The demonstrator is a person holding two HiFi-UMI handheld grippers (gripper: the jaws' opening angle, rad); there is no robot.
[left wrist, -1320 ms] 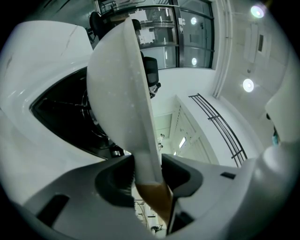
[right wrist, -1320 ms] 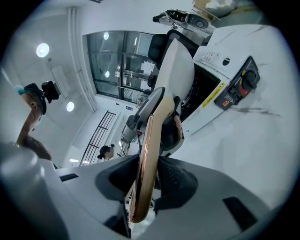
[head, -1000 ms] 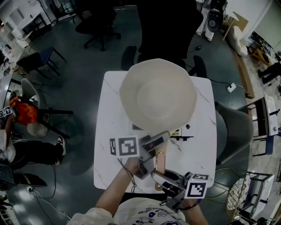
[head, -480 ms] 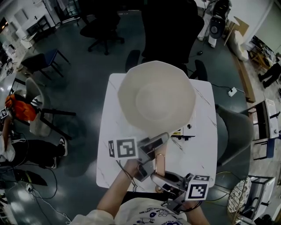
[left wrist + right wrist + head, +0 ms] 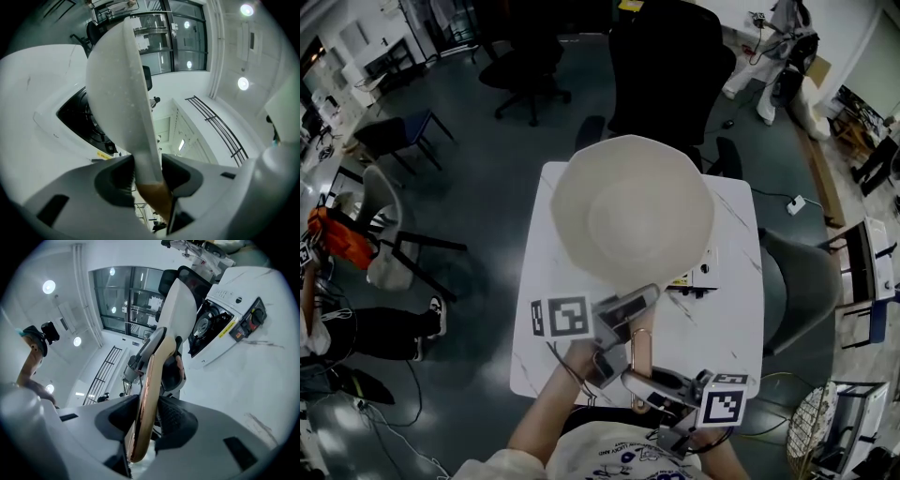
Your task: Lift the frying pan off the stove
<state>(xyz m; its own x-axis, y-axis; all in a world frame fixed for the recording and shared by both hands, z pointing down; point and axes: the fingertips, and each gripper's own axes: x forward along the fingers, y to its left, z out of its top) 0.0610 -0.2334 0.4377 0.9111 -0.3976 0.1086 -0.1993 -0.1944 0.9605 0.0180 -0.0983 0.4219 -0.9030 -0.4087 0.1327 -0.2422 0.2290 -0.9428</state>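
Head view looks down on a white, marble-veined table (image 5: 727,337) standing on a dark grey floor (image 5: 478,178). A black office chair (image 5: 670,66) sits beyond the table and a pale chair (image 5: 384,234) off to the left. The cream frying pan (image 5: 633,211) hangs above the white stove (image 5: 694,279), and the right gripper view shows a gap between them. The left gripper (image 5: 633,314) clamps the pan's handle (image 5: 641,352) near the bowl, while the right gripper (image 5: 639,380) clamps its wooden end.
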